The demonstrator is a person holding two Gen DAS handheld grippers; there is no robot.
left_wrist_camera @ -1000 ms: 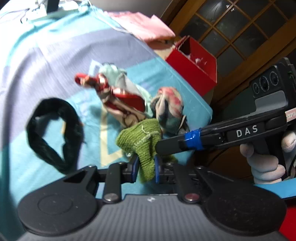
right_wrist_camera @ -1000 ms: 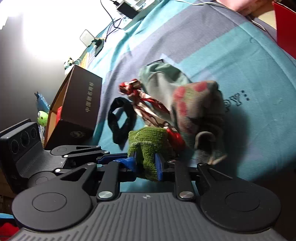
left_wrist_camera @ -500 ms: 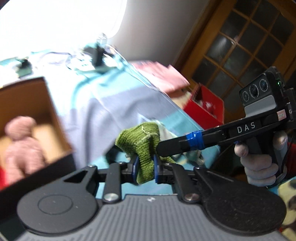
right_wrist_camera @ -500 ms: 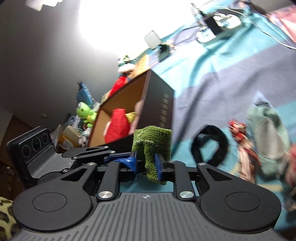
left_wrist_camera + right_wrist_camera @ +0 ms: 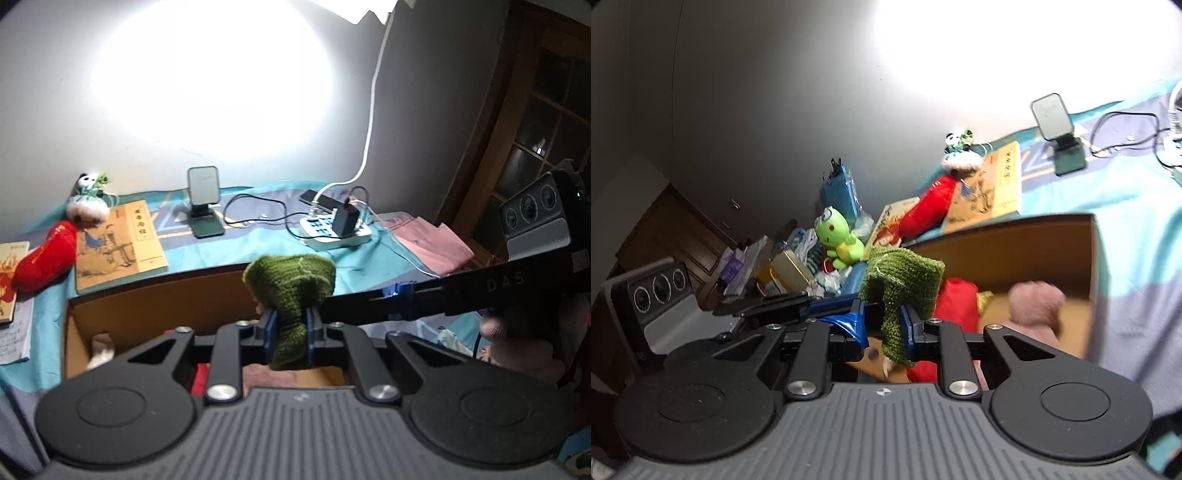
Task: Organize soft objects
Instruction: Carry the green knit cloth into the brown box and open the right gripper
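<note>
Left wrist view: left hand-held gripper (image 5: 290, 326) clamps green knit piece (image 5: 291, 284) | right hand-held gripper (image 5: 884, 326) grips it too | above open cardboard box (image 5: 155, 299).

Green knit piece (image 5: 290, 291) in both claws, left claw (image 5: 290, 334) and right claw (image 5: 328, 308), above cardboard box (image 5: 155, 302).

Grey-white wall (image 5: 55, 92) with strong overexposed light patch (image 5: 214, 74), white cable (image 5: 371, 110) running down wall, brown wooden glazed door (image 5: 535, 122) at right, dark wooden cabinet (image 5: 668, 229) at left, teal-and-grey cloth-covered surface (image 5: 258, 243)
</note>
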